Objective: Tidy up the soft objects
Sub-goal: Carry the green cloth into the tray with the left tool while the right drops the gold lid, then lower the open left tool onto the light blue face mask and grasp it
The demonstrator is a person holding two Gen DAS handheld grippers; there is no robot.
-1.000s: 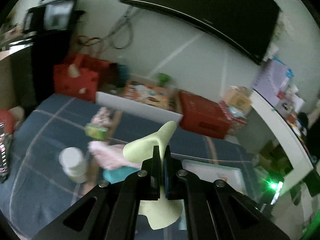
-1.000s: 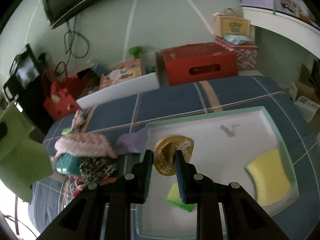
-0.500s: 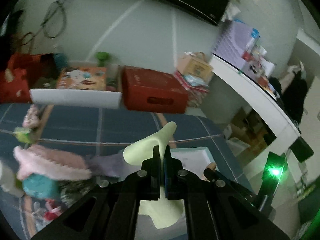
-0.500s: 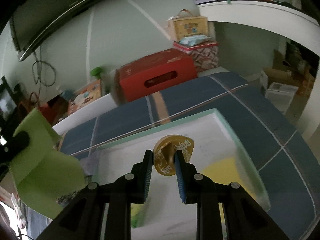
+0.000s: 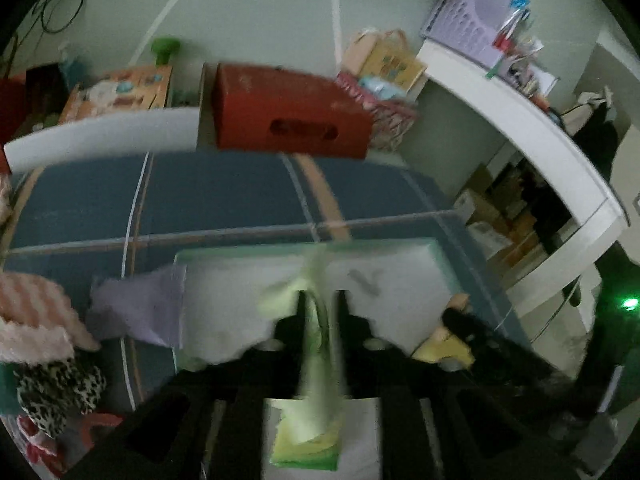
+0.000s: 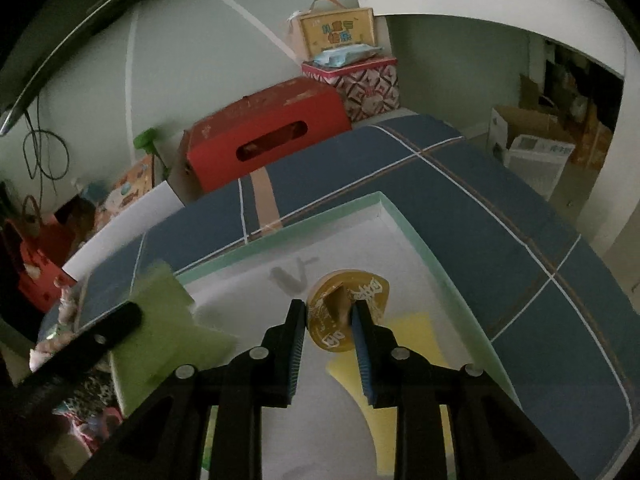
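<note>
The left gripper (image 5: 320, 312) is opening, its fingers (image 5: 347, 320) spread either side of a pale green cloth (image 5: 316, 364) that hangs between them over the white tray (image 6: 404, 220). The right gripper (image 6: 329, 322) pinches a gold pouch (image 6: 340, 316) above the tray, its fingers easing apart, a yellow sponge (image 6: 408, 344) lying below. Beyond the tray, the blue plaid bed (image 6: 460, 184) runs to a red box (image 6: 264, 136).

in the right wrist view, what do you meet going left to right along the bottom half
leopard-print soft item → green cloth in the opening left tongs → gold ingot toy between the right tongs → yellow sponge → tray rim
</note>
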